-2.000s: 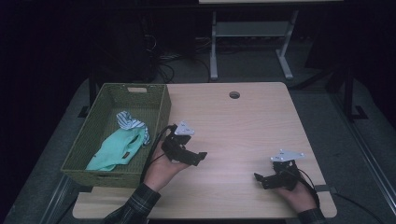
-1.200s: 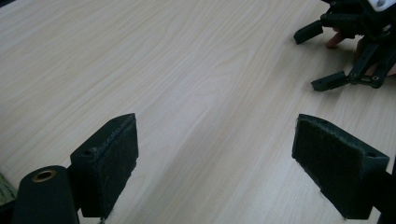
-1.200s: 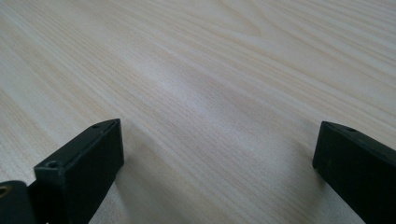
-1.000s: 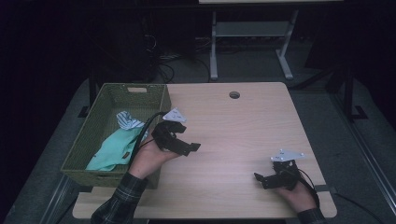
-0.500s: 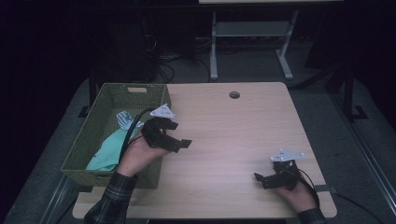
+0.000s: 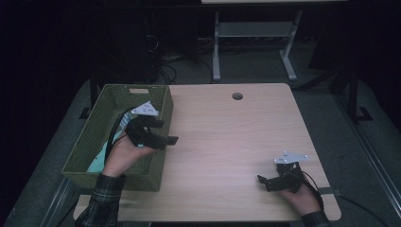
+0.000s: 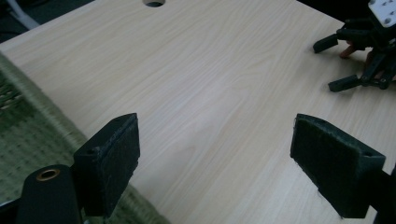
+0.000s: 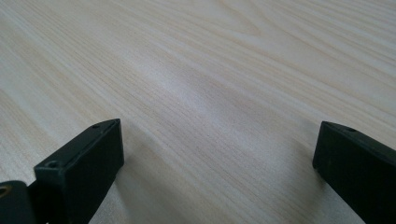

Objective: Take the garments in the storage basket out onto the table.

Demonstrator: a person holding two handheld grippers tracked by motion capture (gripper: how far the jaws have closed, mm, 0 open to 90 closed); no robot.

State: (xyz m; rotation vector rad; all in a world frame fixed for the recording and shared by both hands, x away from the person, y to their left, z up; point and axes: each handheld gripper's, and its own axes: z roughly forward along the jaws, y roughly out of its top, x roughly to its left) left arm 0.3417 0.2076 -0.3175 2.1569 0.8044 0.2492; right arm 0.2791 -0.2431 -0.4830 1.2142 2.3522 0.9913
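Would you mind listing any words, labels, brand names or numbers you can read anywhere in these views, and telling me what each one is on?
None can be read.
The green basket, the wooden table, the left gripper and the right gripper carry no visible print.
The cloth in the basket is too dark and hidden to tell.

Both grippers are black — the left gripper (image 6: 162, 132) and right gripper (image 6: 265, 181) each carry a pale grey three-cornered plate on top and trail a dark cable. The jaws are blocky, faced with dark pads (image 7: 120, 158), with small screw holes. The sleeve (image 6: 101, 203) is dark plaid.
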